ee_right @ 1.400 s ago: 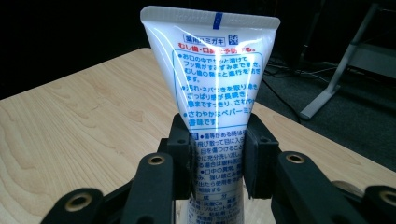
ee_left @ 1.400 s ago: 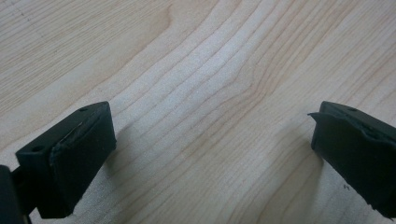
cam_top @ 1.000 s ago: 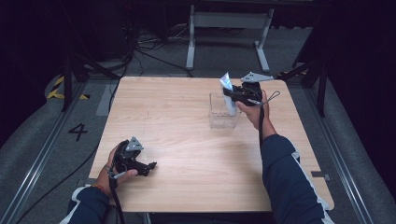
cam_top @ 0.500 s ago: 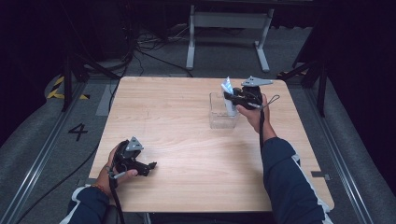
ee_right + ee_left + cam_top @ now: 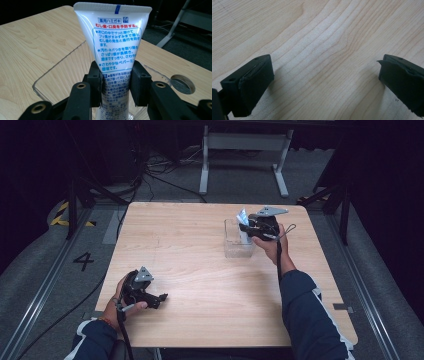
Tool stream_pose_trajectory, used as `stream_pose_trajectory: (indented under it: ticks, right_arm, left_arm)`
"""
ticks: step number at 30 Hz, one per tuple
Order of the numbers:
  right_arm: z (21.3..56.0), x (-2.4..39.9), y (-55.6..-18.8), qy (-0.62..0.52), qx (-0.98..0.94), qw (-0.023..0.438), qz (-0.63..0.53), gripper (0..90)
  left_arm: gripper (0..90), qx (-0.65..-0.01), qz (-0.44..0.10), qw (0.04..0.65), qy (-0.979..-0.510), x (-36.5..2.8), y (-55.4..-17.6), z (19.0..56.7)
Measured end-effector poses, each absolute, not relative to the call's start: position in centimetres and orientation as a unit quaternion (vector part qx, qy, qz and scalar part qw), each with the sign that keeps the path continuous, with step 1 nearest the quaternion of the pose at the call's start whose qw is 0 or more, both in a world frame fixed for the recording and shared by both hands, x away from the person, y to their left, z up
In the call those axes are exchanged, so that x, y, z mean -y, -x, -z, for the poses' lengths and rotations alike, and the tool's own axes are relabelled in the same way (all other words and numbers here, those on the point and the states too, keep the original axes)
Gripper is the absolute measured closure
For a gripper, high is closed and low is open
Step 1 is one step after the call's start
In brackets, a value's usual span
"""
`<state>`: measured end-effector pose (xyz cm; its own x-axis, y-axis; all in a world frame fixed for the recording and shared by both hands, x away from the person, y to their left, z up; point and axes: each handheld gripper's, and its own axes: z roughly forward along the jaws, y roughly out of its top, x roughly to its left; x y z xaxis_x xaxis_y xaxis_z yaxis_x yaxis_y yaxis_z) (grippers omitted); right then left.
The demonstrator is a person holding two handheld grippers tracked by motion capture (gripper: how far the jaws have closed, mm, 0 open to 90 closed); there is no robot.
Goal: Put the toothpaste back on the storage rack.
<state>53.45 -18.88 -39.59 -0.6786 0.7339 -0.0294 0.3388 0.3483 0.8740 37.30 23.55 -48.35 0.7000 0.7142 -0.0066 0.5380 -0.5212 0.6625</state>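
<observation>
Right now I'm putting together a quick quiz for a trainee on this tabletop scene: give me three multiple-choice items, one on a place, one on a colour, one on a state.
1. Where is the tube?
A. Flat at the table's near edge
B. Upright, lower end inside the clear container
C. On the floor

2. What colour is the tube's body?
A. White
B. Green
C. Black

3. How do the left gripper jaws stand?
A. Clamped on the tube
B. Shut on a cloth
C. Wide apart over bare table

Answers:
1 B: the right gripper view shows the tube standing crimped end up, its lower part below the container's rim.
2 A: the body is white with blue and red print.
3 C: the left gripper view shows wood grain between the two separated jaws. The right gripper, whose jaws have just been opening, has the tube between them.
</observation>
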Motion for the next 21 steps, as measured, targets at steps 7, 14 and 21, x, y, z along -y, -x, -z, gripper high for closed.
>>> stream_pose_trajectory:
  ticks: [7, 14, 21]
  right_arm:
    - [40.0, 19.1, -53.5, -0.342, -0.799, 0.214, -0.445, 64.9]
    - [40.3, 19.2, -53.5, -0.341, -0.805, 0.212, -0.436, 64.8]
    - [40.8, 19.2, -53.5, -0.339, -0.813, 0.209, -0.425, 63.7]
  left_arm:
    - [0.2, -0.363, -0.134, 0.328, -0.862, -23.6, -37.3, 48.4]
    - [0.2, -0.364, -0.134, 0.328, -0.861, -23.5, -37.3, 48.4]
    - [0.2, -0.364, -0.134, 0.328, -0.861, -23.5, -37.3, 48.4]
